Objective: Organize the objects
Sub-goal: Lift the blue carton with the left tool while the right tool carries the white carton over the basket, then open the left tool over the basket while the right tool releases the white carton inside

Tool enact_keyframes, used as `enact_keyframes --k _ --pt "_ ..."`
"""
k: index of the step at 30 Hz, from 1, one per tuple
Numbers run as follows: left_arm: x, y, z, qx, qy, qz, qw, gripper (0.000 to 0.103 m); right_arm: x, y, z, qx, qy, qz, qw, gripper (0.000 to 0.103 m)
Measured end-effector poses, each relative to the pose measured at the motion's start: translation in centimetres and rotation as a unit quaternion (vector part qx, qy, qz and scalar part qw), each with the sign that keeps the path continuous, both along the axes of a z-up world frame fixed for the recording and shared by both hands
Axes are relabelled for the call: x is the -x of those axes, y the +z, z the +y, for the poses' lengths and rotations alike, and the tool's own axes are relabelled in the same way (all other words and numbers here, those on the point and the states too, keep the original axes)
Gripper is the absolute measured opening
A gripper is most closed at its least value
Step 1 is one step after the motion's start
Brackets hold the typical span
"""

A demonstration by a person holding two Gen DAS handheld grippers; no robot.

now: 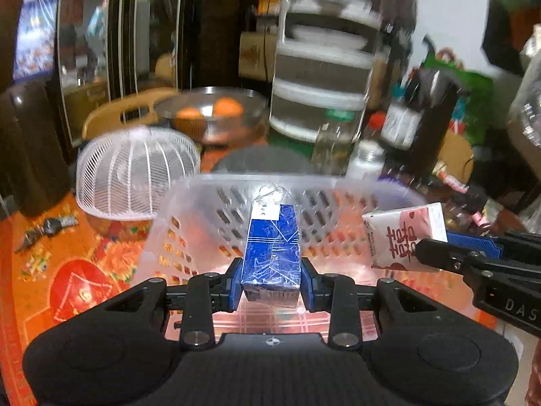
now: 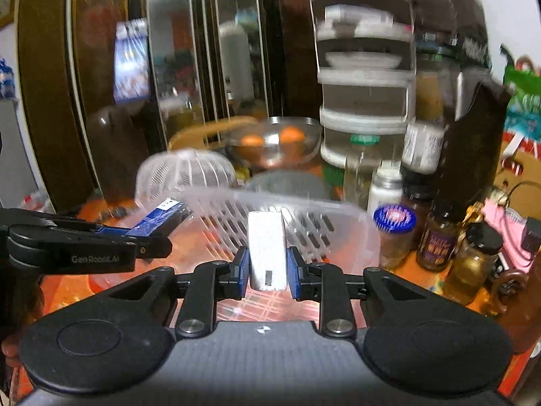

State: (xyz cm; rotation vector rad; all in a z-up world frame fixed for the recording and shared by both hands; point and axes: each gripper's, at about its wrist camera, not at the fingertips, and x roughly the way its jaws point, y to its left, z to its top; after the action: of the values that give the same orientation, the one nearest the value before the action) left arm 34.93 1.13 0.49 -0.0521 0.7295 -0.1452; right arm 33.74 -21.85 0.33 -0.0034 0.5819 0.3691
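Note:
My left gripper (image 1: 271, 282) is shut on a blue patterned box (image 1: 273, 243) wrapped in clear film, held over the translucent perforated basket (image 1: 189, 223). My right gripper (image 2: 267, 270) is shut on a white tissue pack (image 2: 266, 253), also above the basket (image 2: 338, 223). In the left wrist view the tissue pack (image 1: 405, 233) shows its pink and white printed face at the right, above the basket's right rim. In the right wrist view the blue box (image 2: 162, 216) shows at the left in the other gripper.
A white wire dome cover (image 1: 135, 176) stands left of the basket on the orange patterned tablecloth (image 1: 50, 270). A steel bowl with oranges (image 1: 213, 111) is behind. Jars and bottles (image 2: 439, 237) crowd the right side. Keys (image 1: 44, 230) lie at the left.

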Motion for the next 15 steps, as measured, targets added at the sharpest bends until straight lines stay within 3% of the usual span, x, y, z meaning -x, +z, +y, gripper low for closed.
enact_keyframes --k 4,13,15 --pt "-2.0 -0.8 -0.1 -0.006 0.004 0.032 0.9995 0.038 -2.0 -0.5 0.8 0.017 0.002 0.039 0.999 0.027" --pt "-3.3 -2.1 0.0 -0.026 0.016 0.042 0.9987 0.039 -3.5 -1.9 1.3 0.03 0.001 0.065 0.997 0.028" --pt "-3.2 -2.0 -0.1 -0.033 0.02 0.03 0.9988 0.042 -3.3 -1.7 1.1 0.026 -0.001 0.058 0.998 0.037"
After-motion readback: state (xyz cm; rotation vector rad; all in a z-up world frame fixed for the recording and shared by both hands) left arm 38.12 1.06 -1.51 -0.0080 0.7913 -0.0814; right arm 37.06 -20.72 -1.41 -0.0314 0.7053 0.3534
